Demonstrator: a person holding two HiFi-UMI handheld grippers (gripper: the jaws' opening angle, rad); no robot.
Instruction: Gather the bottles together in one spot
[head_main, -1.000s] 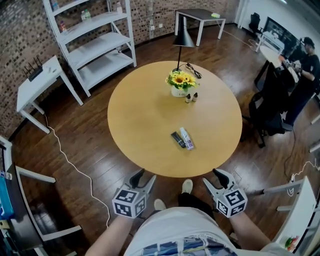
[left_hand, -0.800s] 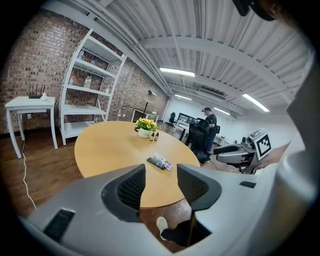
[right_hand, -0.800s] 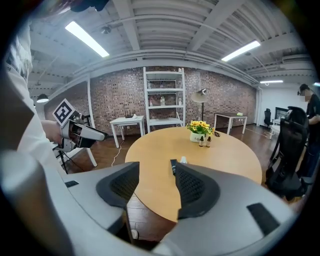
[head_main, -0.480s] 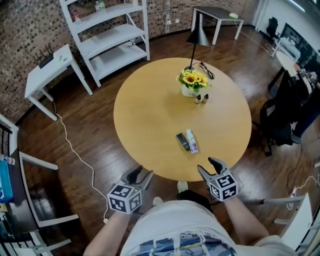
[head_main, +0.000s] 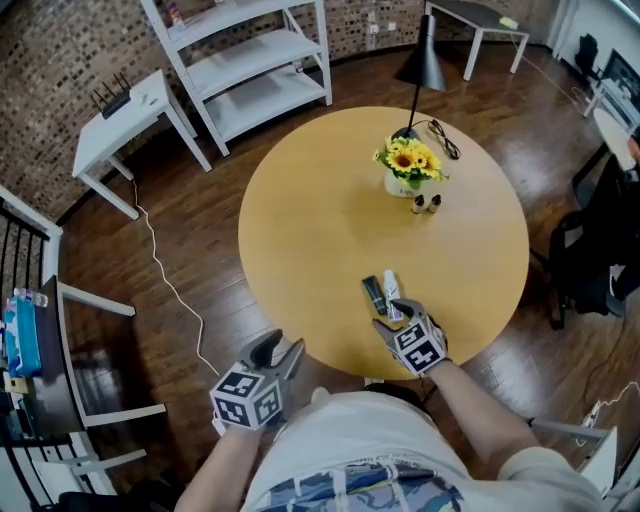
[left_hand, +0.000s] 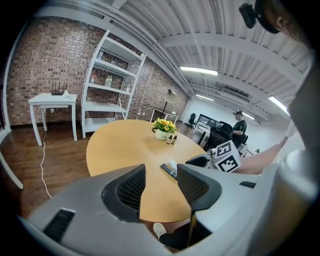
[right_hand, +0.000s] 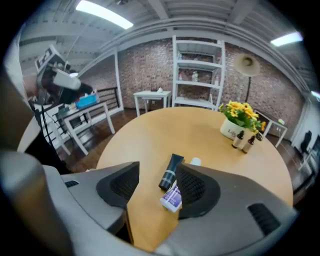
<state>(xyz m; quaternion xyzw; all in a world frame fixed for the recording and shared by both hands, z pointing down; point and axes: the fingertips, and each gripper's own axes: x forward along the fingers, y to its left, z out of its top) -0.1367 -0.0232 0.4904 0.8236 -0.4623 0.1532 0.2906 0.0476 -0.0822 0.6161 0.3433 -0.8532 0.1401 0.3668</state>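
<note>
On the round wooden table (head_main: 300, 220) a black tube (head_main: 373, 294) and a white tube with a purple label (head_main: 392, 293) lie side by side near the front edge. Two small dark dropper bottles (head_main: 426, 204) stand beside the sunflower pot (head_main: 408, 168). My right gripper (head_main: 393, 318) hovers just over the tubes' near ends. Its jaws have just been opening and stand open, touching nothing. In the right gripper view (right_hand: 157, 175) the black tube (right_hand: 170, 172) and white tube (right_hand: 175, 195) show in the gap, and the dropper bottles (right_hand: 245, 140) stand beyond. My left gripper (head_main: 280, 350) is open and empty, off the table's front left edge (left_hand: 161, 175).
A black desk lamp (head_main: 425, 60) stands behind the flowers, its cord trailing on the tabletop. White shelving (head_main: 250, 60) and a small white table (head_main: 130, 120) lie beyond the table at left. A cable (head_main: 170, 280) runs across the floor. An office chair (head_main: 590, 270) sits at right.
My right gripper has moved forward and down from below the table's edge to just over the two tubes. The left gripper shifted a little. The head camera swung left, so the table sits further right.
</note>
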